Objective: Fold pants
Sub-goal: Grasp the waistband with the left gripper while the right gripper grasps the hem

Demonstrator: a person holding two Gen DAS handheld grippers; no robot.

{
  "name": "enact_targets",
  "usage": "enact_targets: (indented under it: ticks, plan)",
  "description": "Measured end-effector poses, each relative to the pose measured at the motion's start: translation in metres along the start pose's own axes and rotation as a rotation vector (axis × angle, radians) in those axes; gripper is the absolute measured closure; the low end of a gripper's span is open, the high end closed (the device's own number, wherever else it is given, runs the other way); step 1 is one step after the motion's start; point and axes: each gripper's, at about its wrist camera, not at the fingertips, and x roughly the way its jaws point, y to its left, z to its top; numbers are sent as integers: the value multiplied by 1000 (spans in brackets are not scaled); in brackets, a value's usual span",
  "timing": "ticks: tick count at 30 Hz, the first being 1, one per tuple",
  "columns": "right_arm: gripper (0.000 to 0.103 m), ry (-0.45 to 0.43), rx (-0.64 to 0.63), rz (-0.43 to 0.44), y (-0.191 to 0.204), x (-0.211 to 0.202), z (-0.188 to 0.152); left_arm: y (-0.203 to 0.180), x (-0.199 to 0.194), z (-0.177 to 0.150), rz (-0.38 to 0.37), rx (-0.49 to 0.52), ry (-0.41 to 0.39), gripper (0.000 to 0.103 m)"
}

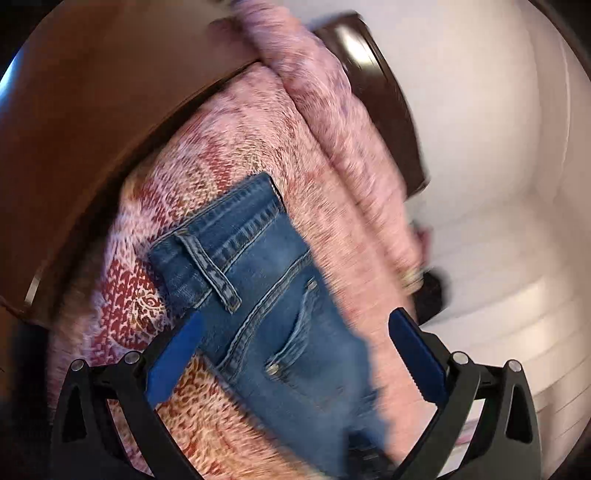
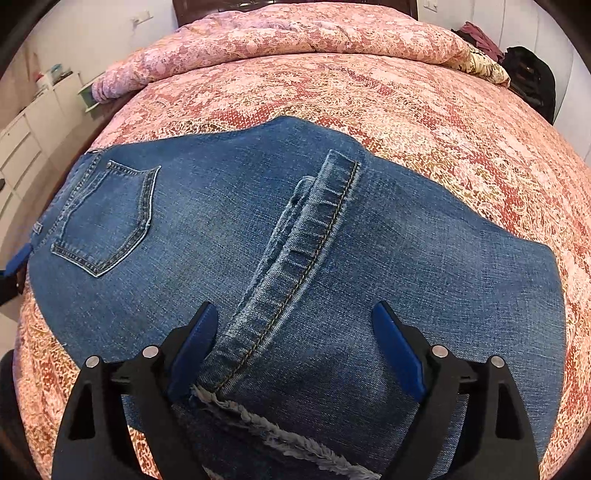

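Blue jeans (image 2: 229, 229) lie folded on a pink and red patterned bedspread (image 2: 424, 110). A back pocket (image 2: 107, 218) shows at the left, and a hemmed leg end (image 2: 295, 266) lies across the middle. My right gripper (image 2: 295, 347) is open just above the leg end and its frayed edge (image 2: 280, 435). In the left wrist view, the jeans' waistband corner (image 1: 221, 243) with a belt loop lies on the bedspread (image 1: 155, 291). My left gripper (image 1: 295, 354) is open above the front pocket area (image 1: 291, 332), holding nothing. That view is motion-blurred.
A rolled pink quilt (image 2: 295, 33) lies along the head of the bed. White drawers (image 2: 33, 129) stand at the left. Dark clothes (image 2: 528, 77) sit at the far right. A dark wooden bed frame (image 1: 376, 85) and white wall (image 1: 498, 129) show in the left wrist view.
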Motion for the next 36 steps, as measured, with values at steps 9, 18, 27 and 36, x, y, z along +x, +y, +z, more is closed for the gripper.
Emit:
enact_targets:
  ticks: [9, 18, 27, 36]
  plan:
    - [17, -4, 2, 11, -1, -1, -1, 9, -12, 8, -19, -83, -25, 4]
    - [17, -6, 7, 19, -3, -2, -1, 28, 7, 21, 50, -123, 0, 4]
    - [16, -9, -1, 14, -2, -2, -1, 26, 14, 24, -36, -92, -19, 3]
    - [14, -9, 8, 28, -2, -2, -1, 30, 25, 23, 69, -37, -31, 49]
